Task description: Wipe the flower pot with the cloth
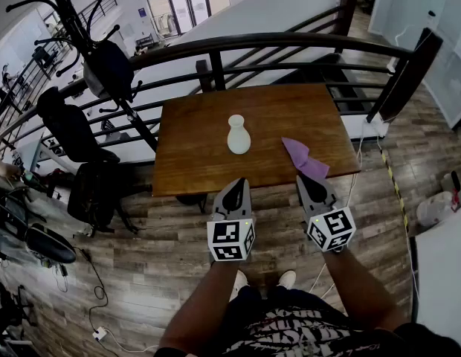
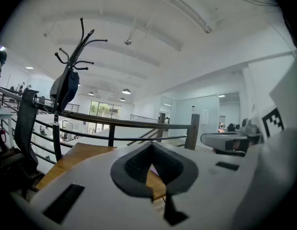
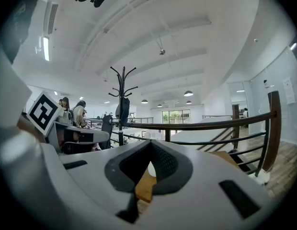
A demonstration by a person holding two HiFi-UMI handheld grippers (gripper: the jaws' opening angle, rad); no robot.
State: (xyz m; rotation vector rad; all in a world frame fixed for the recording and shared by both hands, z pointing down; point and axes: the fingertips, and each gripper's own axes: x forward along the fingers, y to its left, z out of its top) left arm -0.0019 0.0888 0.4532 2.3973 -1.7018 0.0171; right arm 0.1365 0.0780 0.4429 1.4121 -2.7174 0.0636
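The left gripper [image 1: 236, 184] and right gripper [image 1: 308, 180] both have their jaws closed and empty. The slim flower pot [image 1: 239, 134], ahead of the left jaws, could topple if the cloth [image 1: 305, 159] wipes it unbraced.

Lower centre: the white left hand-held gripper [image 1: 234, 183] and the right hand-held gripper [image 1: 304, 180] had dark pointed jaw pads. Each bore a cube [image 1: 231, 240] with black-and-white square markers. A black-and-white patterned garment [image 1: 290, 333] and white shoes [image 1: 288, 279] were worn.
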